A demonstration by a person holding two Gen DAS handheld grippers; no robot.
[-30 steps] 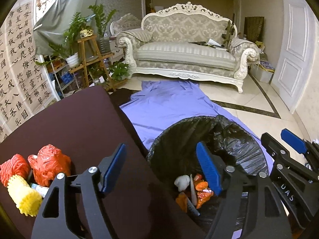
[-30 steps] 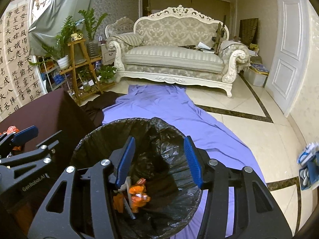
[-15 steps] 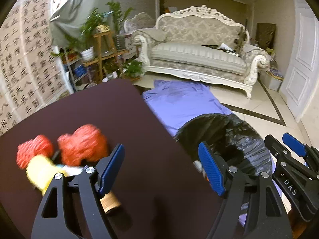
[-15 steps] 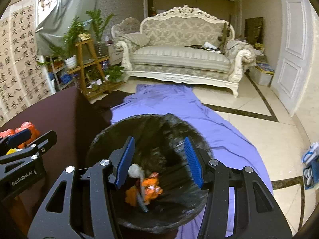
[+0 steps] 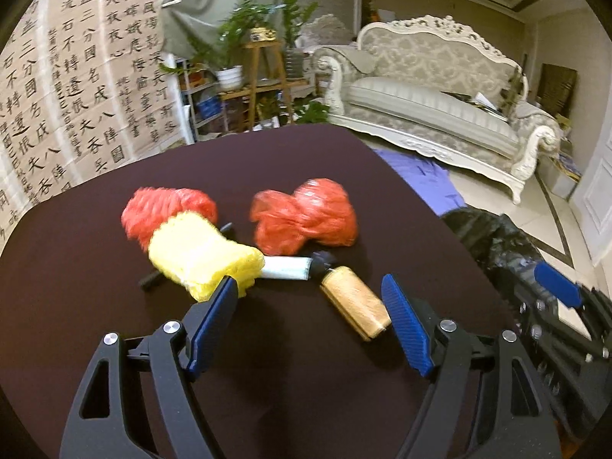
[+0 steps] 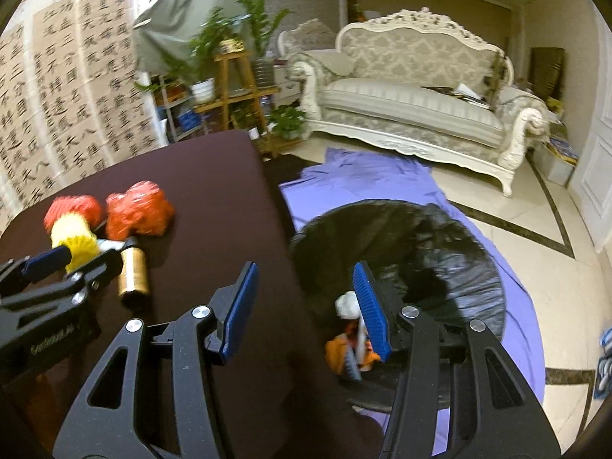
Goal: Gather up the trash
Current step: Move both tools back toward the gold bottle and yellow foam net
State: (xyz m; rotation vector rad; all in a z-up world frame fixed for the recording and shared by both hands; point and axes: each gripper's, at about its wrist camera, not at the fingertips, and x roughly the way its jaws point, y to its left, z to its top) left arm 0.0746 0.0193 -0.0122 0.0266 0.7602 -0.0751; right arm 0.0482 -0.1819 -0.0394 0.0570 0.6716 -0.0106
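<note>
On the dark brown table (image 5: 267,168) lie a crumpled red bag (image 5: 306,222), a red foam net (image 5: 164,210), a yellow foam net (image 5: 202,256), a white tube (image 5: 287,267) and a tan cylinder (image 5: 355,302). My left gripper (image 5: 310,306) is open and empty, just short of the tan cylinder. My right gripper (image 6: 306,298) is open and empty over the table edge, beside the black-lined trash bin (image 6: 440,244), which holds orange and white scraps (image 6: 344,340). The left gripper (image 6: 57,264) also shows in the right wrist view.
A purple sheet (image 6: 367,179) lies on the floor under the bin. A white sofa (image 6: 413,107) stands at the back, a wooden plant stand (image 6: 237,88) to its left, and a calligraphy screen (image 5: 76,95) behind the table.
My left gripper has swung left from over the bin to the trash on the table and come close to it. My right gripper has shifted left toward the table edge.
</note>
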